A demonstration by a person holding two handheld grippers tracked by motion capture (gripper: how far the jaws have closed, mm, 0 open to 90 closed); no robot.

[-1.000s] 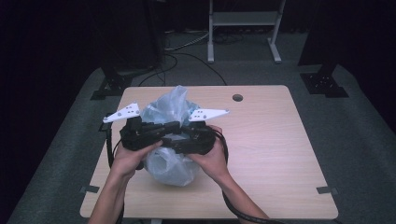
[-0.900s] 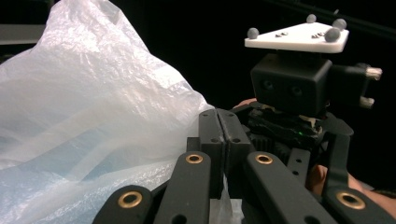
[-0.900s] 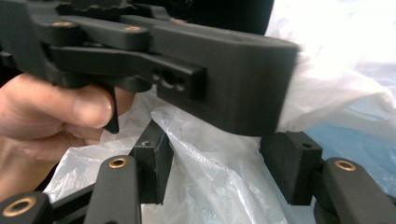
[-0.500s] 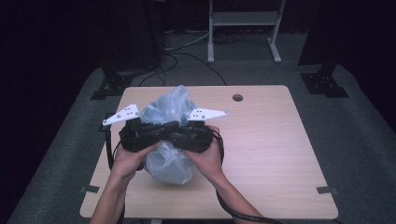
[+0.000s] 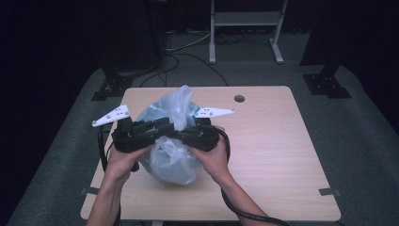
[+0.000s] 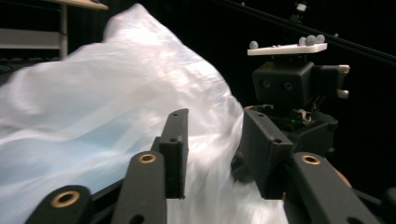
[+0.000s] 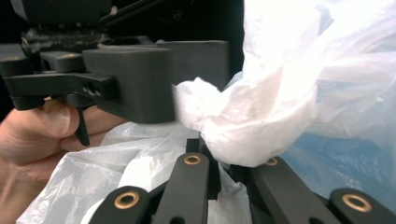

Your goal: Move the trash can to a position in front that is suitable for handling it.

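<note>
A translucent pale blue plastic bag [image 5: 171, 160] sits on the wooden table [image 5: 277, 141], its top bunched upward. Both hands hold the grippers over the bag, pointing at each other. My right gripper [image 7: 219, 156] is shut on a twisted bunch of the bag's film [image 7: 243, 126]. My left gripper [image 6: 217, 154] is open, with bag film [image 6: 93, 121] lying between and behind its jaws. In the high view the left gripper [image 5: 164, 128] and the right gripper [image 5: 182, 134] nearly meet at the bag's neck. The left gripper's pads [image 7: 135, 81] sit beside the bunch.
A round cable hole [image 5: 239, 99] is in the table's far side. Tape strips [image 5: 329, 192] mark the near corners. Cables [image 5: 244, 212] trail from the grippers off the front edge. A metal stand [image 5: 244, 28] and dark equipment bases [image 5: 327, 82] are on the floor behind.
The left gripper has shifted slightly to the left, and the two grippers stand a little farther apart. The bag stays in place.
</note>
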